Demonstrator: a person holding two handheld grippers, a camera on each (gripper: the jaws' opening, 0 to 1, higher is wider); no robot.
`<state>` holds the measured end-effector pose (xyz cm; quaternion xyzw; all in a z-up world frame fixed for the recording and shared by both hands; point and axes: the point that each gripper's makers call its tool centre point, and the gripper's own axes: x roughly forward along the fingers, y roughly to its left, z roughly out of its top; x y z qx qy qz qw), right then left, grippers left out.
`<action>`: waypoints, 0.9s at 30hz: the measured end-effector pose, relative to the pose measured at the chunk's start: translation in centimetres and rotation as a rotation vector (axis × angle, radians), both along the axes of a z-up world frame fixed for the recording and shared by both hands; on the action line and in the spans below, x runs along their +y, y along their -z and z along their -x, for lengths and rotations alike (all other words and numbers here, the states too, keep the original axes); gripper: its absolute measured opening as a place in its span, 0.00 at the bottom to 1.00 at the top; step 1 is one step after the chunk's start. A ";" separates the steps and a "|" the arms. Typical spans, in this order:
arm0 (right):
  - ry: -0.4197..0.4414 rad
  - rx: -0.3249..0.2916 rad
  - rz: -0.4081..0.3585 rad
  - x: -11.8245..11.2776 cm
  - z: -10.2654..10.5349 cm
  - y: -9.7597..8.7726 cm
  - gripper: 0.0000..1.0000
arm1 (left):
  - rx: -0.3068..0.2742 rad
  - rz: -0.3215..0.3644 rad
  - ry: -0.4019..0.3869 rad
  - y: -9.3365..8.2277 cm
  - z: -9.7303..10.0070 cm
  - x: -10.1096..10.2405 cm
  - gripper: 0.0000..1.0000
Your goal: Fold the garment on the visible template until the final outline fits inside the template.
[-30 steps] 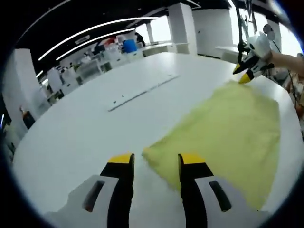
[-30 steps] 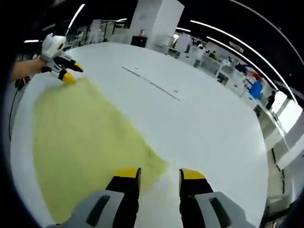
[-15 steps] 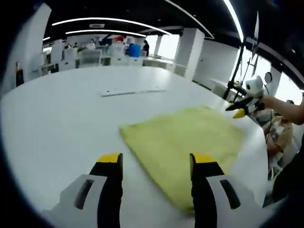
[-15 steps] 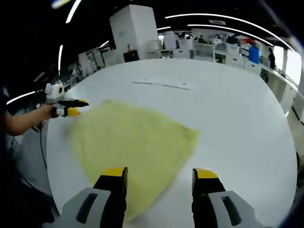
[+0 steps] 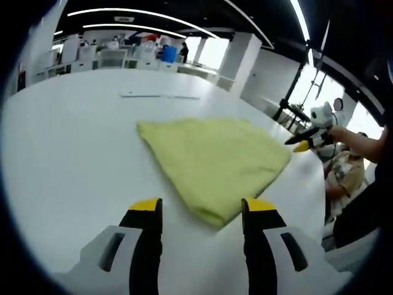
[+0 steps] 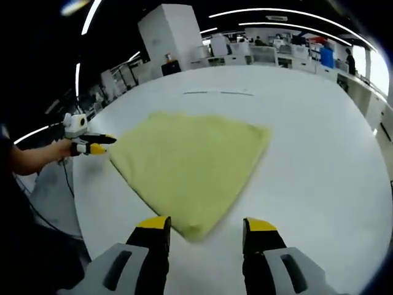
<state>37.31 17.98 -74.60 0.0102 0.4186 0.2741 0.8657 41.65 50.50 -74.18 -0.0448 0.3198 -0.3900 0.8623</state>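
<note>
While the yellow garment [image 5: 215, 163] is laid folded on the white surface [image 5: 67, 153], no template outline can be made out. Left tongs [image 5: 196, 209] and right tongs [image 6: 206, 226] are held wide, empty; fit is unconfirmed.

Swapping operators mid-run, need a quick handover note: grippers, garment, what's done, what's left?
Left gripper: open, holding nothing, hovering just short of the near folded corner of the yellow garment.
Right gripper: open, holding nothing, above the table at its own near corner of the garment.
Garment: lies flat on the white table as a roughly four-sided folded shape, all of it in view.
Template: I cannot make out an outline around the garment; only a thin strip lies beyond it.
Done: the garment looks folded and released.
Left: check that the outline fits the template, and refold if it does not.
</note>
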 end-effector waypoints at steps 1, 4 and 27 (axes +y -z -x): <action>0.002 0.001 0.000 0.0 0.2 0.2 0.40 | 0.003 -0.002 0.002 0.2 0.2 -0.1 0.46; 0.006 -0.001 -0.010 0.1 0.7 0.5 0.34 | 0.024 -0.006 0.003 0.7 0.8 -0.2 0.42; 0.044 -0.101 -0.061 0.8 1.3 1.2 0.00 | 0.032 0.057 -0.023 0.8 1.7 -0.7 0.02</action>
